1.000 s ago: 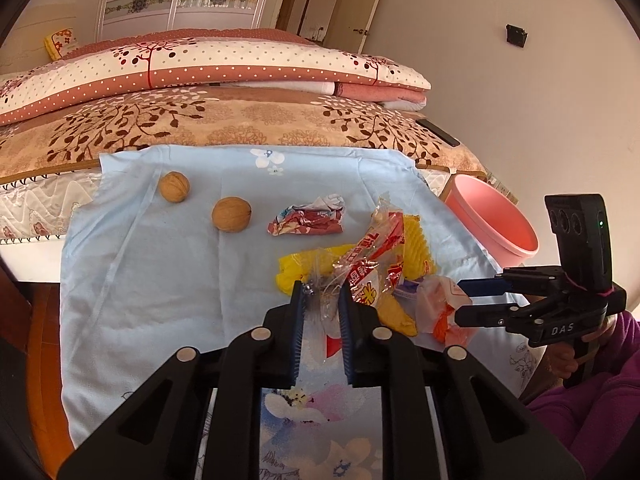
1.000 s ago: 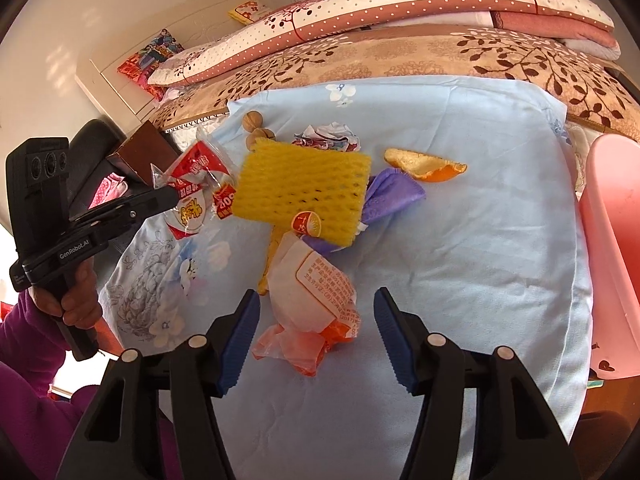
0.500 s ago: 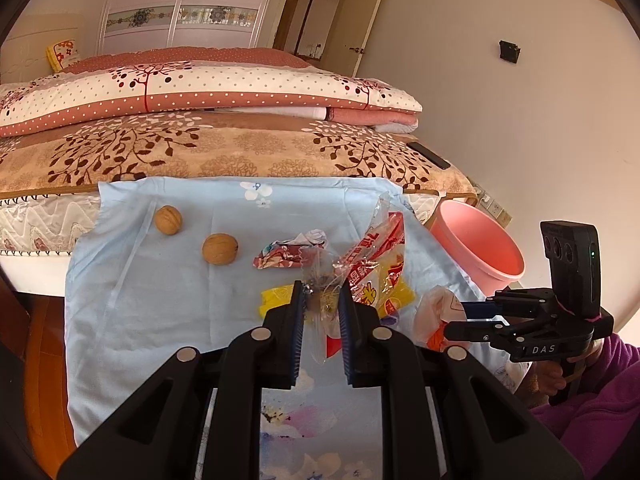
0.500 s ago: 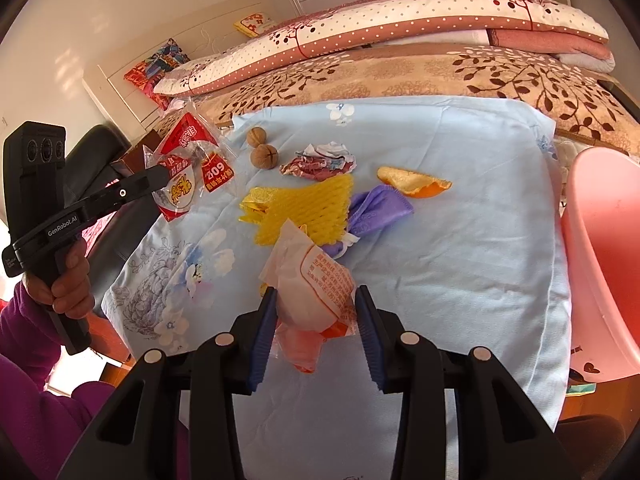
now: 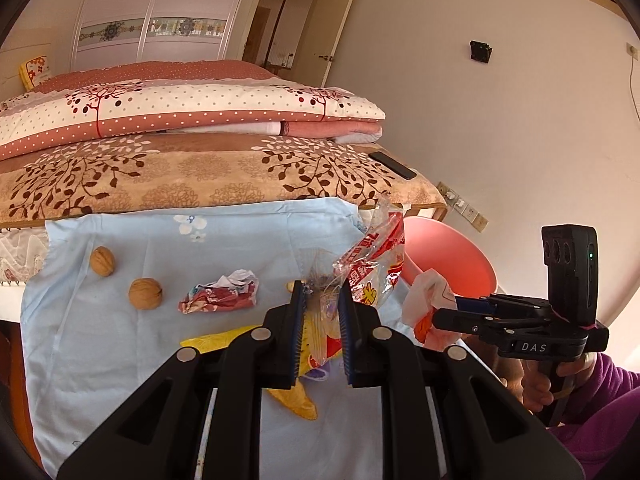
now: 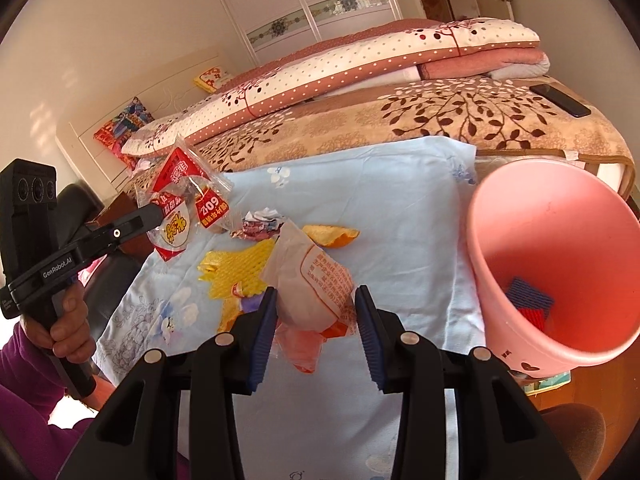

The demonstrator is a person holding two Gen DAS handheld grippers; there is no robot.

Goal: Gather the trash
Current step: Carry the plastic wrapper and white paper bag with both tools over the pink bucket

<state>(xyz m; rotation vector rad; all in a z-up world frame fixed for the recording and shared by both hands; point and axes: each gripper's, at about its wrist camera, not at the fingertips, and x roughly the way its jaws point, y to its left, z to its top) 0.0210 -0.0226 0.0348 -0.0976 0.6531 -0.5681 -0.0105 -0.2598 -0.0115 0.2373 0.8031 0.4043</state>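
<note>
My left gripper is shut on a clear red-printed snack wrapper, held above the blue cloth; it also shows in the right wrist view. My right gripper is shut on a white and orange bag, lifted off the cloth; it also shows in the left wrist view. The pink bin stands just right of the right gripper, with dark scraps inside. On the cloth lie a yellow foam net, a crumpled red wrapper, an orange peel and two walnuts.
Folded quilts and a leaf-patterned blanket lie behind the cloth. A black phone rests on the blanket near the wall. A purple wrapper peeks from under the net.
Both grippers have lifted with their wrappers. The right gripper closed on the white and orange bag and swung right toward the pink bin, which now fills the right of its view.
</note>
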